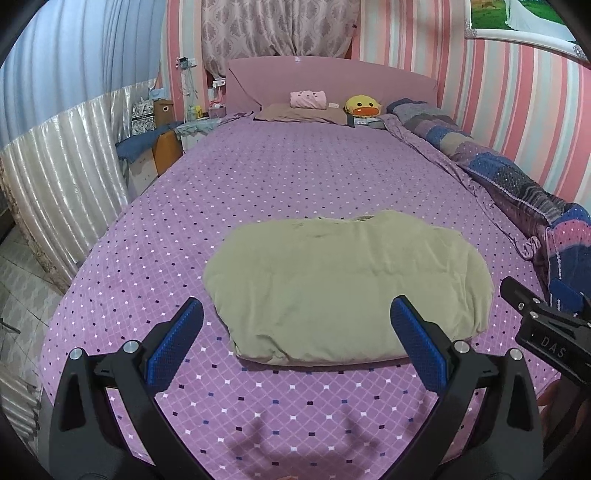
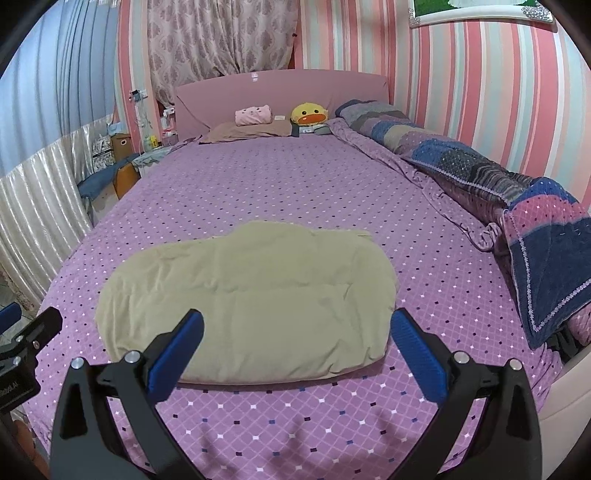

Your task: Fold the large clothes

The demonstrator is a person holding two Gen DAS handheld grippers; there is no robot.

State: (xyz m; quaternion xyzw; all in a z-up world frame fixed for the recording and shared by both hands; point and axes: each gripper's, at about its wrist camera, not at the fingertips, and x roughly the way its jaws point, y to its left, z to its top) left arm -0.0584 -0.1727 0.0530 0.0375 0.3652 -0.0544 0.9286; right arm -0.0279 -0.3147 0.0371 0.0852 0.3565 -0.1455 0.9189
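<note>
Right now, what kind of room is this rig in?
A bedroom, almost certainly: a wide bed with a pink headboard, a pillow and a yellow duck plush at its head, and a curtain behind.

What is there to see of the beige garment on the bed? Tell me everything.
The plain beige cloth garment lies folded into a thick, rounded, roughly rectangular bundle with soft creases across its top. A collar-like edge shows at its far side. It rests flat on the purple diamond-patterned bedspread, near the foot of the bed. Nothing else touches it: the left gripper and right gripper are open, just short of its near edge.
</note>
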